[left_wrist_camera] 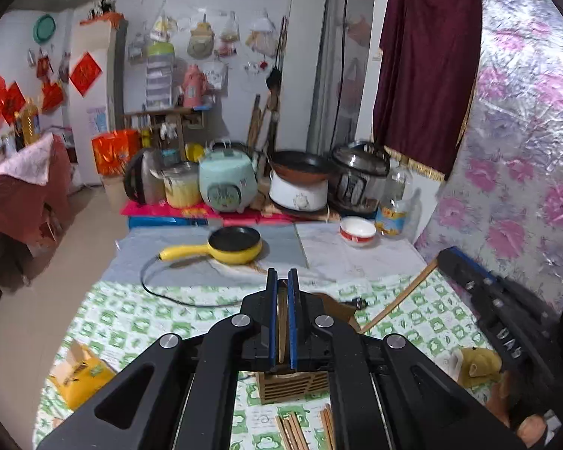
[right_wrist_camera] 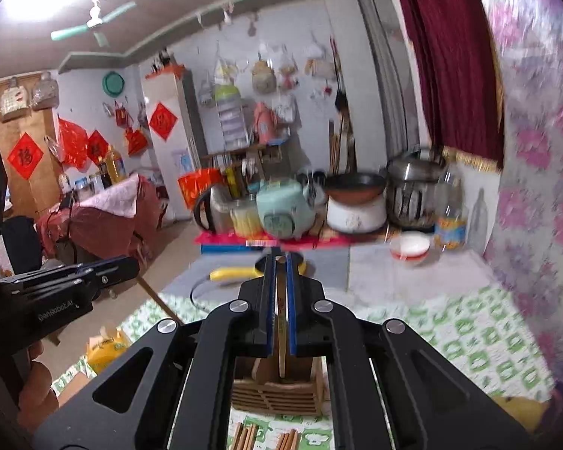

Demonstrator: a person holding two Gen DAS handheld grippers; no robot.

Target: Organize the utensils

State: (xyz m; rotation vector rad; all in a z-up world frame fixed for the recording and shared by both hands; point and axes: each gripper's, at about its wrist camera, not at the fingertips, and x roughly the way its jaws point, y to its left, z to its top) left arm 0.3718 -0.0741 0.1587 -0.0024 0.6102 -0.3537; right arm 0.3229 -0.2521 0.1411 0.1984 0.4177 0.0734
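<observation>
Loose chopsticks [right_wrist_camera: 246,435] lie before the wooden holder [right_wrist_camera: 277,393]; each hand-held gripper [left_wrist_camera: 282,281] [right_wrist_camera: 280,262] clamps one chopstick.

Chopstick holder [right_wrist_camera: 277,393] on the surface [right_wrist_camera: 450,330], loose chopsticks [right_wrist_camera: 246,437] before it, frying pan [left_wrist_camera: 235,249] behind, bowl [left_wrist_camera: 357,230] behind right.

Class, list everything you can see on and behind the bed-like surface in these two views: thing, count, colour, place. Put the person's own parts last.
Wooden holder: one, tan, under the claws.
Loose chopsticks: several, brown, near edge of the green-checked cloth.
Electric pan: one, yellow, on the grey sheet.
Bowl: one, white and red, beside a clear bottle.
Rice cooker: one, mint, back row.
Wok: one, dark, on a white pot.
Pressure cooker: one, steel, back right.
Left claw: shut on a chopstick.
Right claw: shut on a chopstick.
</observation>
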